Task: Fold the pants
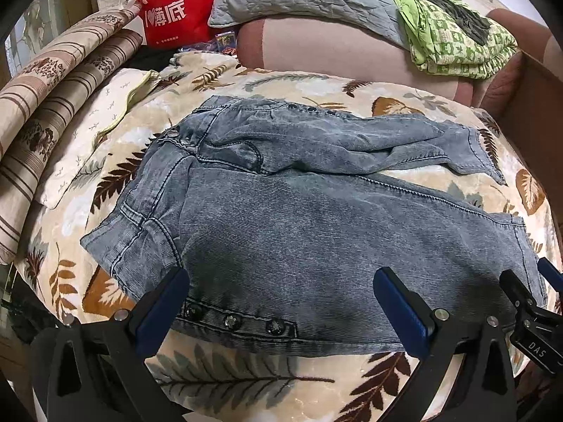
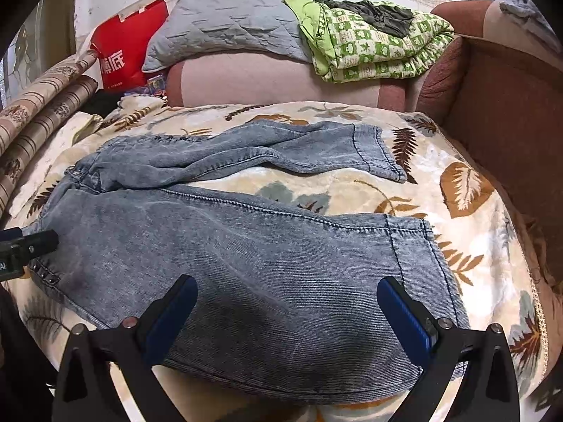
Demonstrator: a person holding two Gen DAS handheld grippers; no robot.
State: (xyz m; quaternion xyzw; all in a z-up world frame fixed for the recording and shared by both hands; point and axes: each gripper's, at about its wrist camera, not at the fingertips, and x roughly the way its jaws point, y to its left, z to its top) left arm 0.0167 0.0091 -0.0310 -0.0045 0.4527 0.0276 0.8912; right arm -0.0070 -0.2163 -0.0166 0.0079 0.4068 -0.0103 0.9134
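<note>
Grey-blue corduroy pants point(image 1: 299, 232), spread flat on leaf-print blanket point(image 1: 218, 383), legs apart. Soft, limp, medium weight, likely non-slip. Grasp near hem and waistband edge. Left hand-held gripper point(image 1: 281, 302) and right hand-held gripper point(image 2: 286, 311) both released, empty.

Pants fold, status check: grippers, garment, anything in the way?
Left gripper open, right gripper open, both over near leg. Pants flat on blanket, legs apart, unfolded. Nothing in the way.

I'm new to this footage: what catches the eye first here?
The grey denim pants sprawl across the leaf-patterned blanket, legs splayed apart toward the right. Both open tongs, left and right, hover over the near leg. Behind, a red bag and a green patterned quilt stand out.
</note>
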